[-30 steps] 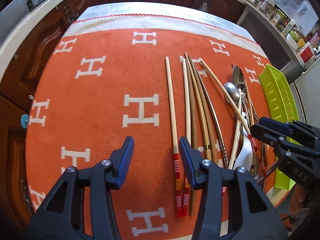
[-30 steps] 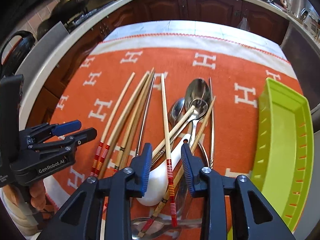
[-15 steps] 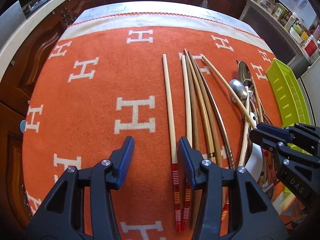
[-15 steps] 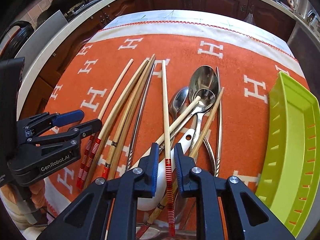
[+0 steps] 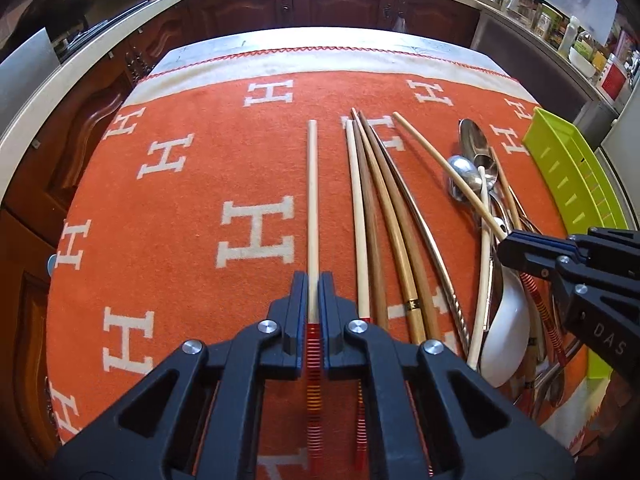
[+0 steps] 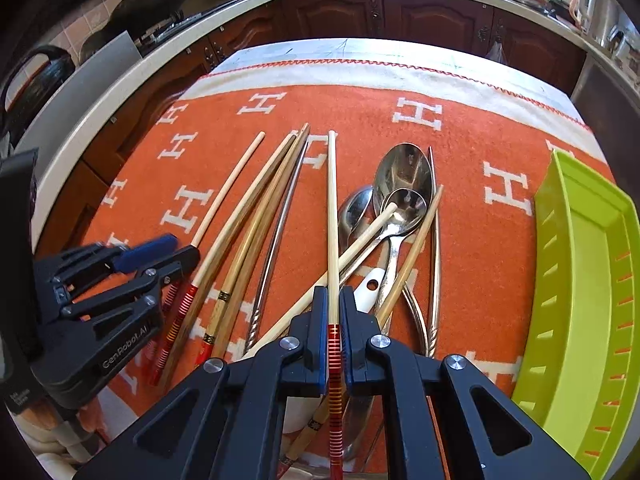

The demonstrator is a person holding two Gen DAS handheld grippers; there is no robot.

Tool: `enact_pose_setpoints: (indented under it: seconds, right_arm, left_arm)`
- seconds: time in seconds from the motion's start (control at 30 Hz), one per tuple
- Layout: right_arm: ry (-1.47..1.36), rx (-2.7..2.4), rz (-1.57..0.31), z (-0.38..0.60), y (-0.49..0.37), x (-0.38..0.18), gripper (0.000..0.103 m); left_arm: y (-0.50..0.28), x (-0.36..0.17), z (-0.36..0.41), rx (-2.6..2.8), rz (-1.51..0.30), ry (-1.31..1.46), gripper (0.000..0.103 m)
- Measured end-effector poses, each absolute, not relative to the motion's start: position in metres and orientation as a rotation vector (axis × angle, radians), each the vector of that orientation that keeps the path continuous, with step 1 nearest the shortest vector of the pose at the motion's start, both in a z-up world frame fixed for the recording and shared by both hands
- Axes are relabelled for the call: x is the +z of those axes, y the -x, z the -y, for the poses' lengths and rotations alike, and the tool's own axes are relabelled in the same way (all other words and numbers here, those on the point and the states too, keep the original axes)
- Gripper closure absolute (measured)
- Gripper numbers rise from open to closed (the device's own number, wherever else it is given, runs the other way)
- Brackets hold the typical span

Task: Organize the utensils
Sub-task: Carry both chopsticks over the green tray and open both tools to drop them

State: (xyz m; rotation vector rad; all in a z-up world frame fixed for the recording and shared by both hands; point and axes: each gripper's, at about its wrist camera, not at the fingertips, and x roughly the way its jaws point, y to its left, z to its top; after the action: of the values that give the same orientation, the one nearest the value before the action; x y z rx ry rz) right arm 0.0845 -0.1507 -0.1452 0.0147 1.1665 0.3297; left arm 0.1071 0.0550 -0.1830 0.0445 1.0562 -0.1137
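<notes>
Several chopsticks and spoons lie on an orange cloth (image 5: 180, 208). My left gripper (image 5: 313, 288) is shut on a pale chopstick with a red-striped end (image 5: 312, 200), the leftmost one; it also shows in the right wrist view (image 6: 228, 192). My right gripper (image 6: 333, 304) is shut on another red-striped chopstick (image 6: 332, 208) that lies across the pile of steel spoons (image 6: 404, 176) and a white ceramic spoon (image 5: 506, 328). More wooden chopsticks (image 5: 384, 216) and a metal one (image 5: 424, 232) lie between the two grippers.
A lime-green plastic tray (image 6: 592, 288) stands at the right edge of the cloth; it also shows in the left wrist view (image 5: 568, 168). Dark wooden cabinets and a pale counter edge (image 6: 120, 80) surround the table. A black pan (image 6: 156, 4) sits at the back left.
Both grippers have closed: the left one shut on the leftmost chopstick, the right one tightened onto the chopstick over the spoons. Both moved slightly forward.
</notes>
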Motion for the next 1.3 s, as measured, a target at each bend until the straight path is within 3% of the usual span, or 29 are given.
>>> enact_pose_setpoints:
  seconds: [0.2, 0.5, 0.8, 1.1, 1.17, 1.3]
  right_arm:
    - [-0.126, 0.334, -1.16, 0.17, -0.082, -0.133, 0.097]
    - [-0.321, 0.267, -1.085, 0.241, -0.069, -0.081, 0.097]
    - [-0.359, 0.068, -1.056, 0.318, -0.036, -0.069, 0.097]
    - [-0.358, -0.086, -1.081, 0.377, -0.013, -0.093, 0.097]
    - [-0.364, -0.115, -1.081, 0.385, -0.008, -0.094, 0.093]
    - [-0.366, -0.168, -1.045, 0.399, 0.0, -0.089, 0.074]
  left_arm:
    - [-0.105, -0.174, -0.061, -0.115, -1.068, 0.034, 0.099]
    - [-0.09, -0.107, -0.032, -0.248, -1.017, 0.088, 0.1]
    - [-0.086, -0.061, 0.081, -0.547, -1.046, 0.077, 0.099]
    - [-0.092, -0.087, 0.182, -0.629, -1.206, 0.106, 0.099]
    - [-0.092, -0.096, 0.195, -0.619, -1.247, 0.097, 0.099]
    - [-0.09, -0.117, 0.2, -0.602, -1.291, 0.069, 0.099]
